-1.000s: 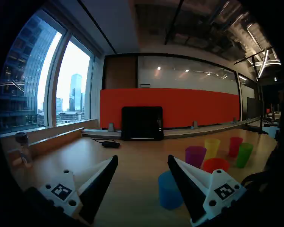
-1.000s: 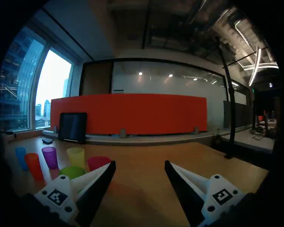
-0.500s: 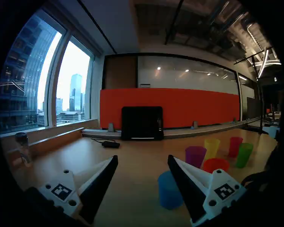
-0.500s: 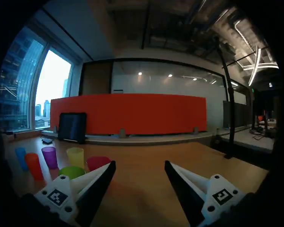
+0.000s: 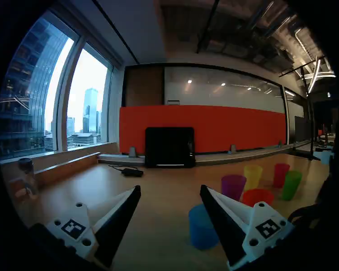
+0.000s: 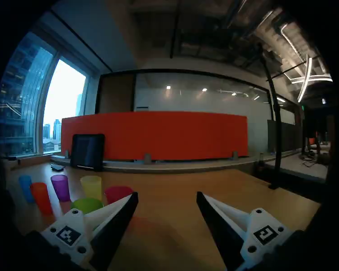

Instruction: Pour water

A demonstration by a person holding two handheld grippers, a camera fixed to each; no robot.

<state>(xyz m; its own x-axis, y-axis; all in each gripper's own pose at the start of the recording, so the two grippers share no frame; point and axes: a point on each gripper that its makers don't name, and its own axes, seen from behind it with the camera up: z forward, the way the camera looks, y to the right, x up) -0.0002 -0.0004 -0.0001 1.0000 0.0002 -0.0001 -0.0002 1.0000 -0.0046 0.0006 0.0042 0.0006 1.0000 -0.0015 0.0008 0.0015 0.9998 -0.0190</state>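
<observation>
In the left gripper view my left gripper (image 5: 170, 189) stands open above the wooden table (image 5: 160, 189), nothing between its fingers. A clear water bottle (image 5: 27, 178) with a dark cap stands far left near the window ledge. A blue cup (image 5: 202, 227) sits just behind the right finger, with purple (image 5: 233, 185), orange (image 5: 257, 196), yellow (image 5: 252, 175), red (image 5: 280, 174) and green (image 5: 291, 184) cups beyond. In the right gripper view my right gripper (image 6: 167, 195) is open over bare table (image 6: 178, 217); the cups cluster at left: blue (image 6: 25, 186), orange (image 6: 41, 197), purple (image 6: 60, 187), yellow (image 6: 91, 186), red (image 6: 117, 193), green (image 6: 86, 205).
A dark tablet (image 5: 169, 147) leans against the red partition (image 5: 223, 126) at the table's back, with a small black device and cable (image 5: 131, 171) in front of it. Large windows (image 5: 56, 108) are on the left. A black pole (image 6: 274, 135) stands at right in the right gripper view.
The right gripper view has shifted very slightly, so the cups sit a touch further right. The left gripper view is unchanged.
</observation>
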